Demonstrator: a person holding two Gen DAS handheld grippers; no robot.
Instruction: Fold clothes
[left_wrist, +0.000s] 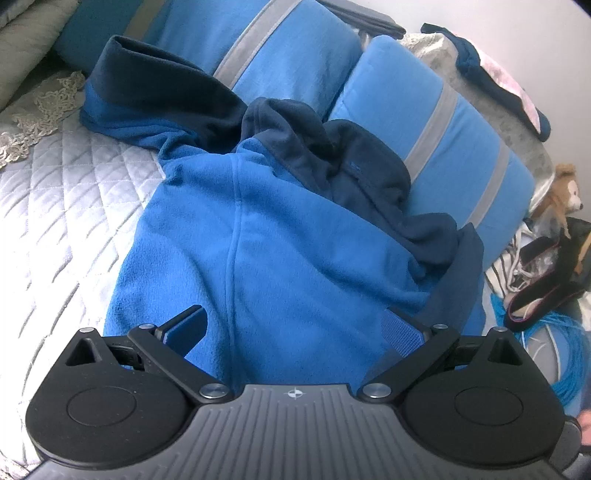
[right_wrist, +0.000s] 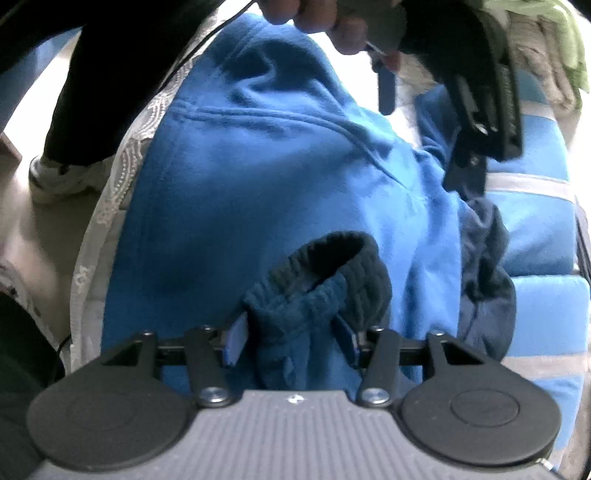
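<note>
Blue fleece jacket (left_wrist: 258, 229) lies spread on the bed (left_wrist: 55, 192) against striped pillows. Left gripper (left_wrist: 295, 325) spread wide above the hem. Right gripper (right_wrist: 291, 339) part-open, dark cuff (right_wrist: 325, 273) between its fingers, not visibly pinched. Fabric looks soft, light, limp; best taken at cuff or seam.

From my remote position, the fleece jacket (left_wrist: 280, 236) lower hem is hidden behind the left gripper (left_wrist: 295, 328) housing. In the right wrist view, the person's hand (right_wrist: 321, 18) is cut off by the top edge, and the far gripper body is motion-blurred. Clutter (left_wrist: 546, 266) beside the bed is indistinct.
</note>
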